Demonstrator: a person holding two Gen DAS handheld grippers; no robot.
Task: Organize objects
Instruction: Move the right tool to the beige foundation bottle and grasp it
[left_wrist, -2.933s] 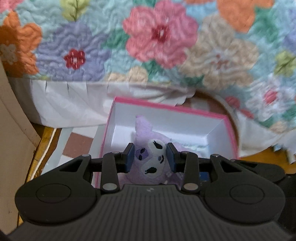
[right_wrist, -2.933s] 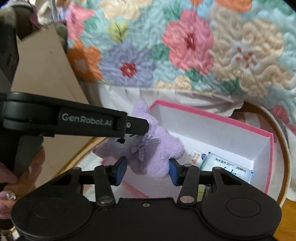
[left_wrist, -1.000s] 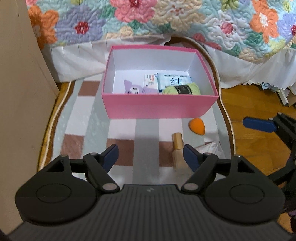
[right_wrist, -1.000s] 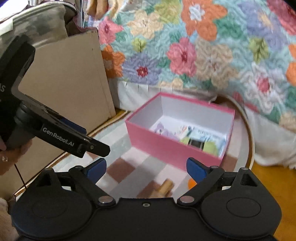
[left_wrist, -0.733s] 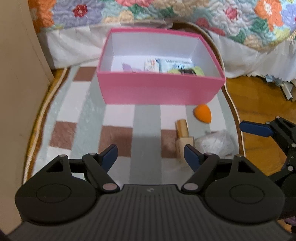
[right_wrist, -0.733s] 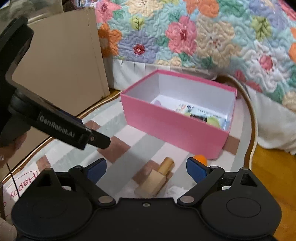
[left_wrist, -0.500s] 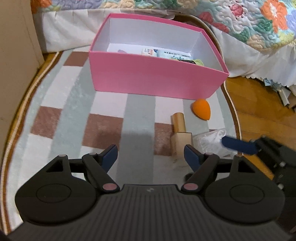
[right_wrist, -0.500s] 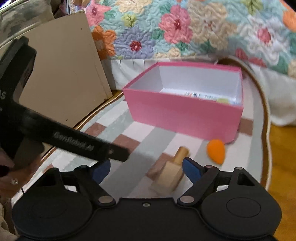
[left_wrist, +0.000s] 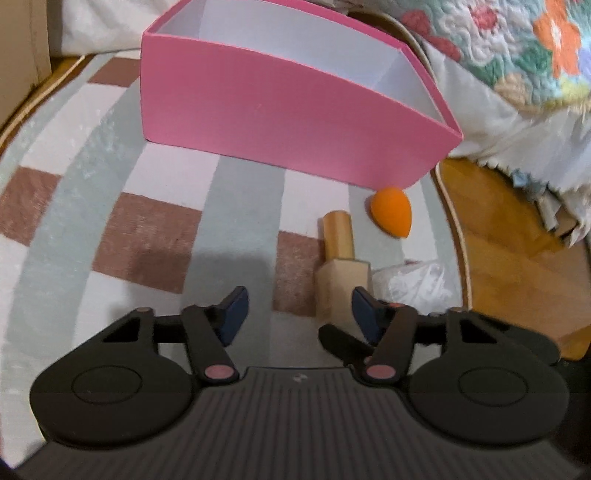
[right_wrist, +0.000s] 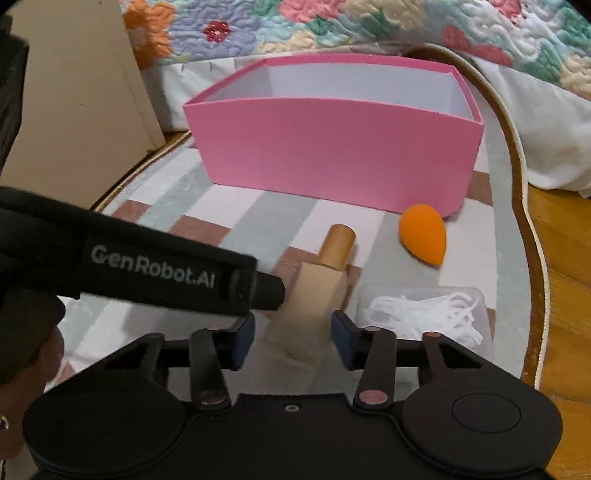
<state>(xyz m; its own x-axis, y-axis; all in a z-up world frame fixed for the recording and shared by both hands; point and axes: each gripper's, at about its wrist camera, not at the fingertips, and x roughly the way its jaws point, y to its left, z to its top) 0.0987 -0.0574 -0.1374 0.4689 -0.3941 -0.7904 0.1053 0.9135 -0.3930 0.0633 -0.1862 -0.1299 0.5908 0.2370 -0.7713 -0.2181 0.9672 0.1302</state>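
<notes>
Taking the pink box (right_wrist: 332, 147) as the landmark, everything lies on the checked rug (left_wrist: 110, 184) in front of its near wall. Farthest left, the left gripper (left_wrist: 299, 314) hovers low over the rug before the box; its jaws have just been closing, yet they stand apart with only bare rug between them, and its right pad sits just beside the square body of the foundation bottle (right_wrist: 314, 291). That bottle lies on its side with its gold cap toward the box. The right gripper (right_wrist: 291, 334) straddles the bottle's base; its jaws have just been closing too, and whether the pads already press on it cannot be told. Further right, near the box's right corner, rests the orange makeup sponge (right_wrist: 423, 232), and nearer the camera a clear packet of white cord (right_wrist: 424, 314)
</notes>
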